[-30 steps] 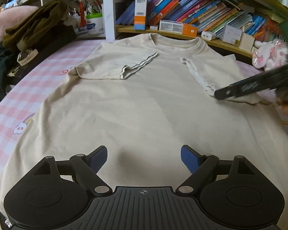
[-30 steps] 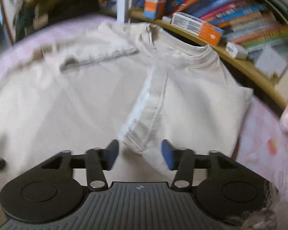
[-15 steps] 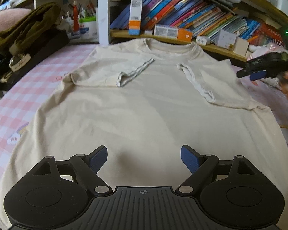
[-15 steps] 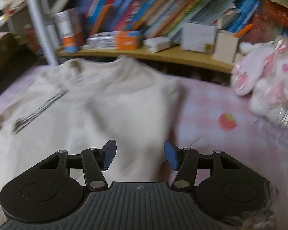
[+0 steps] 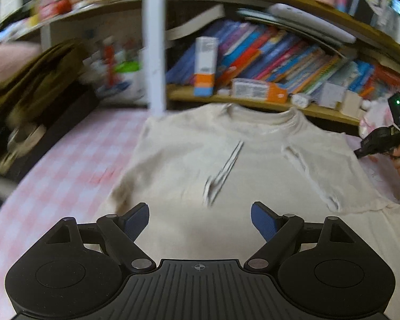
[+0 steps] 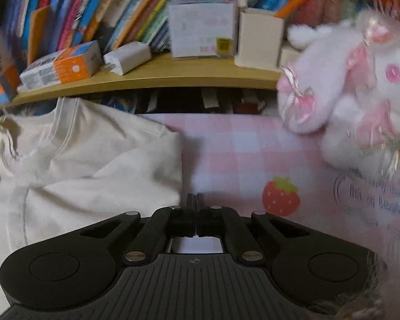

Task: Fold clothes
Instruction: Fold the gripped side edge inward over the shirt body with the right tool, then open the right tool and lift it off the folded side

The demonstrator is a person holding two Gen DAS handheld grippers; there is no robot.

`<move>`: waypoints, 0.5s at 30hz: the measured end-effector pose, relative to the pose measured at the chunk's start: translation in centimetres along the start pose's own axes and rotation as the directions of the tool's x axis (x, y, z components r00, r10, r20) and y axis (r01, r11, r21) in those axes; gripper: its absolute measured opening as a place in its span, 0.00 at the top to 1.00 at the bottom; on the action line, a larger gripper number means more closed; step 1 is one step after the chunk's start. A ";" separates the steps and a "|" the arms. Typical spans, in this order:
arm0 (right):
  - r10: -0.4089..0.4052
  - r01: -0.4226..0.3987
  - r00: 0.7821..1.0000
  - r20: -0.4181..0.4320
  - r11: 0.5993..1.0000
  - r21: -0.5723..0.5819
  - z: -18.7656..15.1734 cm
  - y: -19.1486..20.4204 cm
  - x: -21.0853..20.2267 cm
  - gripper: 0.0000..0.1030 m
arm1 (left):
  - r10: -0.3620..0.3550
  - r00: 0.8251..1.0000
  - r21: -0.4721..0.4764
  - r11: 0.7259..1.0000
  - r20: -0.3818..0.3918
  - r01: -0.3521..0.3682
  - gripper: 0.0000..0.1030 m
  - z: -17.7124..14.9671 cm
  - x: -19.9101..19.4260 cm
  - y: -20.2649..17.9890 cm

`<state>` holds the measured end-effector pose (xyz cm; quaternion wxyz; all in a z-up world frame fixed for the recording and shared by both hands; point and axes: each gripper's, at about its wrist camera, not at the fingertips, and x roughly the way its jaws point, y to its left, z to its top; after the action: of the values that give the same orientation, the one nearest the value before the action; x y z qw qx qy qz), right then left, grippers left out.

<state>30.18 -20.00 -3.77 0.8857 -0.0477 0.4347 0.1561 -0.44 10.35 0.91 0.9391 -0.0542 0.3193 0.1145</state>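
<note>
A cream T-shirt lies flat on the pink checked cloth, collar toward the bookshelf, both sleeves folded inward. My left gripper hangs open over the shirt's middle, with nothing between its blue pads. In the left wrist view my right gripper shows at the far right, held by a hand beside the shirt's right shoulder. In the right wrist view that gripper is shut, its tips over the pink cloth just right of the shirt's edge. I see no fabric between its fingers.
A low wooden shelf packed with books and boxes runs behind the collar. A white post stands at the back left. Dark clothes and a bag pile up at the left. A pink plush toy sits on the cloth at the right.
My right gripper swung right, off the folded sleeve to the shoulder's outer edge, and went from open to shut. My left gripper moved forward toward the collar, still open.
</note>
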 end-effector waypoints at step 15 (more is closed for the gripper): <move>0.079 -0.074 0.994 0.081 0.995 -0.059 -10.4 4.4 -10.8 0.33 | -0.299 0.947 0.066 0.949 -0.118 0.308 0.79 12.9 22.3 -5.0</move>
<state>14.77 -20.69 -1.47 0.8946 -0.0494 0.3944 0.2040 25.54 11.81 -2.46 0.9287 -0.0694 0.3611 -0.0478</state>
